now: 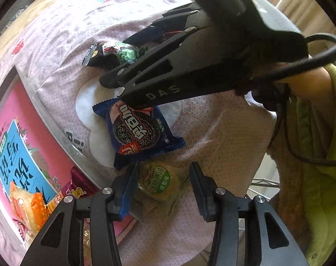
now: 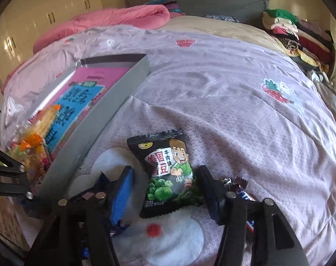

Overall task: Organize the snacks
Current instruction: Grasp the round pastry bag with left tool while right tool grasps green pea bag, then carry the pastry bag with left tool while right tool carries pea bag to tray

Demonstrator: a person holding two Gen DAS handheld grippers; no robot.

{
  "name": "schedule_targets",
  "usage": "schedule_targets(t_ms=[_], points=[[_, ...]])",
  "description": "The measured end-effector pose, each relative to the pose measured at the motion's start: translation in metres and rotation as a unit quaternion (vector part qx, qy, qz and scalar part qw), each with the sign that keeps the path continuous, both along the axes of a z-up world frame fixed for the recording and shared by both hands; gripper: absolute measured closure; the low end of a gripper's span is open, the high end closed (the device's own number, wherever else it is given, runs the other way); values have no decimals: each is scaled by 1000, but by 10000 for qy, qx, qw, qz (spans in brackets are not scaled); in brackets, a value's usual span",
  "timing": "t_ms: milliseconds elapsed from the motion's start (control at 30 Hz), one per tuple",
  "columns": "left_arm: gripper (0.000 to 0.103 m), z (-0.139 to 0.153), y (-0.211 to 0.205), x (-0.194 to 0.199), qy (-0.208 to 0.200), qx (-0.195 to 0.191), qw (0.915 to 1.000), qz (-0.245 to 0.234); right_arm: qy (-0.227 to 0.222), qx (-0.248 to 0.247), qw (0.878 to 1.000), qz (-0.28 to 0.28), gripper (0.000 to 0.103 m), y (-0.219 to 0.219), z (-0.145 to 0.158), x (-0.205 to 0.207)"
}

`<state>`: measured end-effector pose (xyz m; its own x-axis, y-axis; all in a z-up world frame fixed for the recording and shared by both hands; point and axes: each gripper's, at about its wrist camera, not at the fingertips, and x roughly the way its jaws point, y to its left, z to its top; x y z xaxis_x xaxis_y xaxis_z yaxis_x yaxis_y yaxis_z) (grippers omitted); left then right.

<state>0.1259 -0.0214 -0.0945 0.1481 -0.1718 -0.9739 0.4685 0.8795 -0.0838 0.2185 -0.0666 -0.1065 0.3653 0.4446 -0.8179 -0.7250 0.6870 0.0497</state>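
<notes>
Between my right gripper's [image 2: 164,196] spread fingers lies the green pea packet [image 2: 168,175], flat on the bed quilt [image 2: 234,102]. My left gripper [image 1: 163,190] gapes over a green biscuit packet [image 1: 156,180]. Closing squarely on each packet's middle should help.

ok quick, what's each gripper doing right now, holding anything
left gripper: open, empty, around the green-label snack.
right gripper: open, empty, straddling the green pea packet.
</notes>
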Motion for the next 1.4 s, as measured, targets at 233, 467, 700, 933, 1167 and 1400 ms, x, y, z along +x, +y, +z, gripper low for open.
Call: schedule_targets(t_ms=[233,467,700,933,1167,1400], points=[[55,-6,-9,-7,-245,78,9995,173,75,334,9992,-192,61,-12,7,3],[62,-2,-8,-15,-516,-110,9964,663,227,1151,9917,-528,61,-41,33,-6],[70,6,6,-20,-502,-658,9882,1292,275,1777,9811,-714,61,-62,56,-16],[90,11,12,-21,-623,-687,9860,1383,290,1824,9805,-675,61,-59,60,-23],[49,6,1,-21,-527,-384,9918,1101,353,1909,9786,-683,61,-63,60,-26],[46,7,-5,-23,-425,1,9972,612,375,1978,9770,-708,61,-66,61,-25]])
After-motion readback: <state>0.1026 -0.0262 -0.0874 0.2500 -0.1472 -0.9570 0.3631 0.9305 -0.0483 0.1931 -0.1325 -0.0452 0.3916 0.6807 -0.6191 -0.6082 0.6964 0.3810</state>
